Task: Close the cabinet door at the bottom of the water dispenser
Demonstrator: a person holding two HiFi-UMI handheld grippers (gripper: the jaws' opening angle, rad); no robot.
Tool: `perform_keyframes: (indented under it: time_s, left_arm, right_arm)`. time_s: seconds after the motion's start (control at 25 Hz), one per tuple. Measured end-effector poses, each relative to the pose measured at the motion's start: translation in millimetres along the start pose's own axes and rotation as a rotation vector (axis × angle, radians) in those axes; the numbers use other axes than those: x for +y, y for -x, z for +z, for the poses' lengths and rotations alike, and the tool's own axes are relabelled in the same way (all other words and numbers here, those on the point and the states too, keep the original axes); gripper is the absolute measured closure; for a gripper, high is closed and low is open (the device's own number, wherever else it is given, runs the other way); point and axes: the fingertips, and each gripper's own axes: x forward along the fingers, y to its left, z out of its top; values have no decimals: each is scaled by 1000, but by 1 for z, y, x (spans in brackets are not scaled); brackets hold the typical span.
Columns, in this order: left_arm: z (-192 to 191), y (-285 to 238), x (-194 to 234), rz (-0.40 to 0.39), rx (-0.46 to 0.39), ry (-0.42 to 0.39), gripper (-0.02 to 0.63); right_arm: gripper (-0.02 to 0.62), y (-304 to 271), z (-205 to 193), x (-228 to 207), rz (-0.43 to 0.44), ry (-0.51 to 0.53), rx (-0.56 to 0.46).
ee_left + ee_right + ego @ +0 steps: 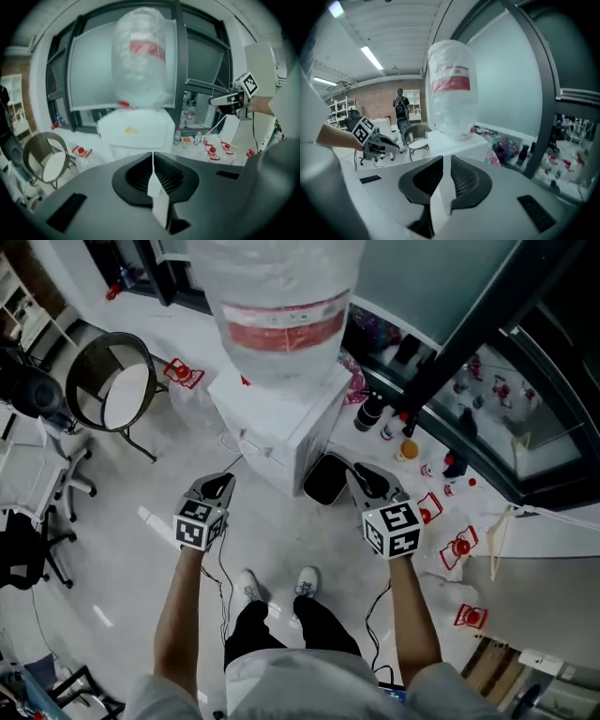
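Observation:
The white water dispenser (281, 418) stands ahead of me with a large plastic-wrapped bottle (281, 306) on top. From above its lower front is hidden, so the cabinet door is not visible in any view. My left gripper (217, 486) is held in the air in front of the dispenser's left side, with its jaws shut on nothing (153, 154). My right gripper (361, 474) is held level with it, in front of the dispenser's right side. Its jaws (443, 159) stand a narrow gap apart with nothing between them. Both point at the dispenser (136, 133), and neither touches it.
A black bin (326, 479) sits at the dispenser's right foot. A round chair (112, 385) stands to the left, an office chair (37, 474) farther left. Bottles (412, 446) and red-capped jugs (459, 549) litter the floor to the right. My feet (277, 585) are below.

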Motion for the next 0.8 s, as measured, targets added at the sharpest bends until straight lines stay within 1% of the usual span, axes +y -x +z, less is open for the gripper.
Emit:
perform_keyframes:
  time_s: [0.08,0.12,0.2,0.32,0.44,0.52,0.68,0.8]
  left_arm:
    - [53,39,19,34,-88,-45,583]
    - [80,56,27,50,-129,-69,583]
    - [127,90,38,82,-198,-122,583]
    - [175,140,49,139,-280,-174,583]
    - [199,185,53,200,-347,-173,583]
    - [205,204,53,220,-363,-184,583]
    - [229,238,58,249,-380,-254,583]
    - [256,268,62,282,-434,-305,583]
  right_arm:
    - [551,10,48,9,-7,71,-42]
    - [562,14,69,14,-13,112,-56]
    - [567,25,108,27,-20,175,-82]
    - [568,40,158,47,-32,248,-129]
    - [568,52,199,63,-41,310,-171]
    - [568,60,222,73,-37,326,-208]
    - [568,73,259,90,-28,358,-281]
    - [568,81,282,103,-24,393,-326]
